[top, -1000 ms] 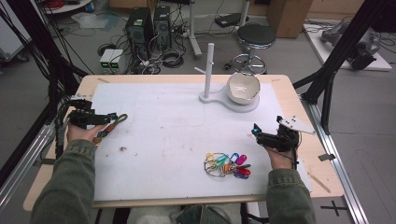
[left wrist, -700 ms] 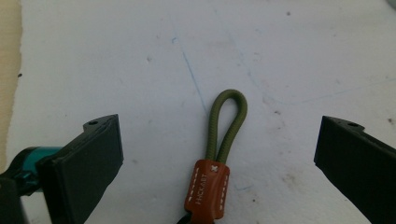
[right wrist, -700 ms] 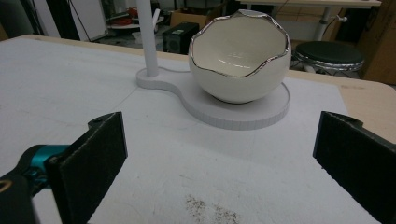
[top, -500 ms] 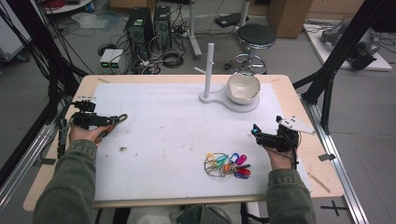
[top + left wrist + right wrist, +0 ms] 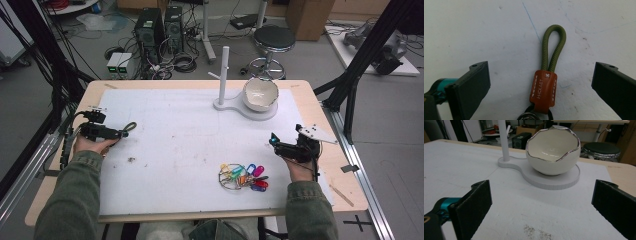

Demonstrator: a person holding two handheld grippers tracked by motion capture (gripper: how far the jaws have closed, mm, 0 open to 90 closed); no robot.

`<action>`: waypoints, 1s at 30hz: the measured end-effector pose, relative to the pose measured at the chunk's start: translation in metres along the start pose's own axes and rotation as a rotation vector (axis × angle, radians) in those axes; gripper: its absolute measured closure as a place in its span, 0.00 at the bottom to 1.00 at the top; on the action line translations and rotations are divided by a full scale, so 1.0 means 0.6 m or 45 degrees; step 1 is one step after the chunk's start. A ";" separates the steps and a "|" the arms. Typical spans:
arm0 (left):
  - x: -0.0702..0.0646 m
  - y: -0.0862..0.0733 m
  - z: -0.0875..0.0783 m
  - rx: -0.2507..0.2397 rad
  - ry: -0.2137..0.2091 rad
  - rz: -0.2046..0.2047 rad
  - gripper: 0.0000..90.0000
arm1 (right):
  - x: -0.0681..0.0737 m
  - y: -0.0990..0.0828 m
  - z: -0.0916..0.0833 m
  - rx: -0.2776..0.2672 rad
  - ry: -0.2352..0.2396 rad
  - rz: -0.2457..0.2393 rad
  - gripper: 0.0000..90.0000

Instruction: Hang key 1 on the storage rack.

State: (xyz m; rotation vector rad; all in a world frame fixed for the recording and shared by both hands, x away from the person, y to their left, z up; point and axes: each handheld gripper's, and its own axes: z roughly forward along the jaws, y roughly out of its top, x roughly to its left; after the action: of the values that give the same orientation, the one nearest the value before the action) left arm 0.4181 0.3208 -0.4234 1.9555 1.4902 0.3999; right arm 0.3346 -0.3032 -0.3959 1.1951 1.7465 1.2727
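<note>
My left gripper (image 5: 541, 82) has its jaws spread wide and empty, one on either side of the key strap (image 5: 545, 87). The strap lies flat on the worktop (image 5: 175, 135) between them, touching neither. Its brown leather tab sits nearest me, with a metal ring just showing at the bottom edge of the left gripper view. The olive cord loop (image 5: 554, 47) points away from me. In the high view the strap lies at the left side of the white mat, just ahead of my left hand.

My right gripper (image 5: 541, 205) is likewise spread and holds nothing. It hovers over the right side of the mat and faces the egg-shaped bowl (image 5: 552, 151) on its white stand (image 5: 564, 181). A bunch of coloured key tags (image 5: 243, 176) lies near it, toward me.

Assessment: the step in hand looks to be taking up the strap. I judge the leather tab the soundest place to grip, being stiff and broad. I should lower until the jaws straddle it squarely, then close. Closing on the cord loop risks it rolling out. Farther off stands the peg post (image 5: 224, 75), a likely destination for the loop.
</note>
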 end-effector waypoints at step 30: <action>-0.003 -0.008 -0.002 0.091 0.087 0.130 0.76 | -0.001 0.000 -0.001 0.001 -0.008 0.007 0.02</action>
State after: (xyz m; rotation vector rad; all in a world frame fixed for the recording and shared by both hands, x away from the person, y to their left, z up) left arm 0.4136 0.3201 -0.4254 2.0998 1.4695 0.4680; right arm 0.3344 -0.3041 -0.3960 1.2043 1.7407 1.2704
